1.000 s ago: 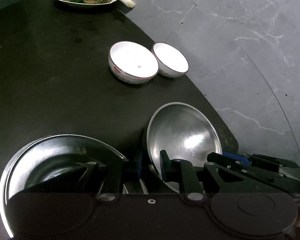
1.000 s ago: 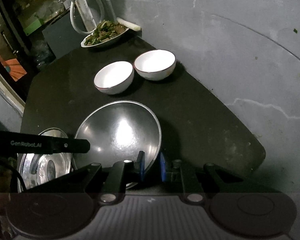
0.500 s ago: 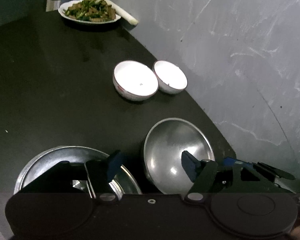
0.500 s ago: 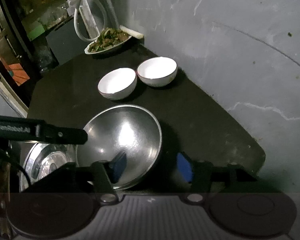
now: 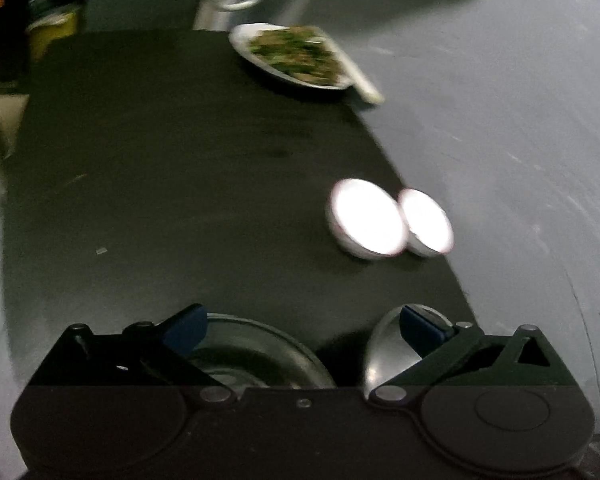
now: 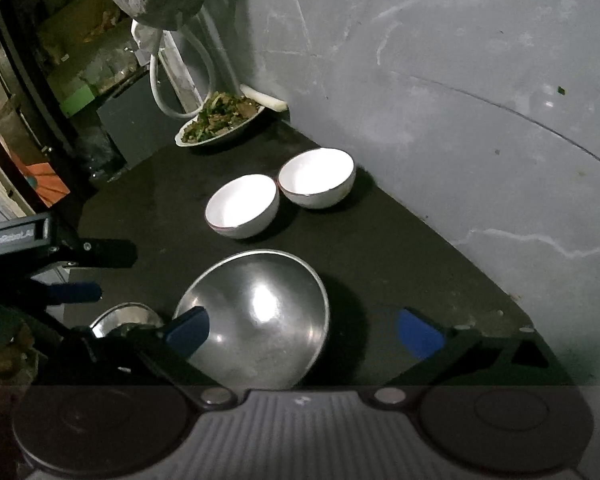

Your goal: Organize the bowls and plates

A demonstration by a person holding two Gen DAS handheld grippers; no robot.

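A steel bowl (image 6: 260, 316) sits on the black table (image 6: 380, 248), tilted against a steel plate (image 6: 120, 316). Two white bowls (image 6: 242, 206) (image 6: 317, 178) stand side by side behind it. My right gripper (image 6: 304, 330) is open and empty, its fingers either side of the steel bowl's near rim. My left gripper (image 5: 302, 330) is open and empty, raised above the steel plate (image 5: 256, 354) and steel bowl (image 5: 392, 354). The white bowls show blurred in the left wrist view (image 5: 366, 218) (image 5: 426, 222). The left gripper also shows in the right wrist view (image 6: 72, 276).
A white plate of green vegetables (image 6: 220, 120) stands at the table's far corner by the grey wall (image 6: 460, 80); it also shows in the left wrist view (image 5: 292, 56). A white hose (image 6: 160, 88) and dark shelves stand beyond the table. The table edge runs close on the right.
Both grippers opened from shut and let go of the steel dishes. Both pulled back and up; the left view is blurred from motion.
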